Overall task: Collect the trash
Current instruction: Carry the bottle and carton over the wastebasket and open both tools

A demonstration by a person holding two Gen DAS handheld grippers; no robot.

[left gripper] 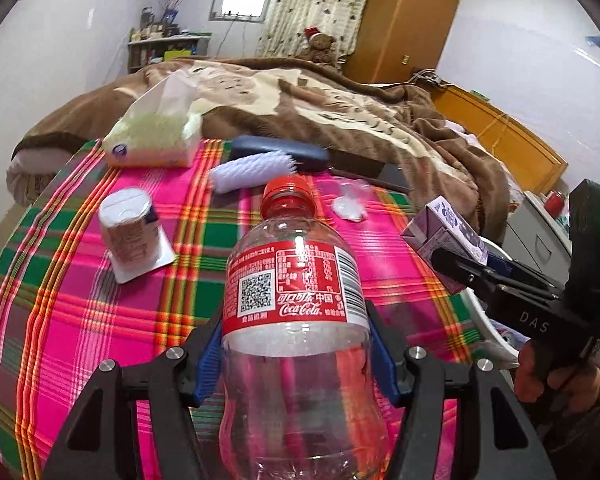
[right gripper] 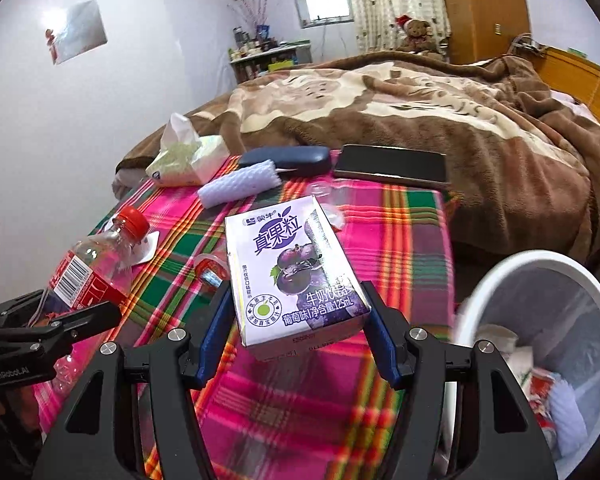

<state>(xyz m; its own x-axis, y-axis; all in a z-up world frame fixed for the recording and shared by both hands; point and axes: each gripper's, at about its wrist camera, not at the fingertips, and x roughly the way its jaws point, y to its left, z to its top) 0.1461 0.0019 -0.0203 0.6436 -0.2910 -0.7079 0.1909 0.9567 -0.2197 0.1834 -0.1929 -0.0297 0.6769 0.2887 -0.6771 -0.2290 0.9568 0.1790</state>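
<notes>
- Clear plastic Coca-Cola bottle (left gripper: 296, 320), red cap on, empty: left gripper (left gripper: 296, 360) is pinching it at the waist below the red label, blue pads pressing both sides, carrying it above the plaid cloth (left gripper: 80, 320). Judged very light, thin-walled and slick; it is likely denting under a hard squeeze, so the narrow waist is serving as the safest hold.
- Foil-lidded yogurt cup (left gripper: 130, 232), upside down on the cloth, is waiting; probably light, crushable.
- Purple grape milk carton (right gripper: 296, 268): right gripper (right gripper: 296, 336) is clamping its lower flat sides, holding it in the air. Stiff card, light, good friction.
- White bin (right gripper: 540, 280), part-filled, is standing at the right, near the carton.
</notes>
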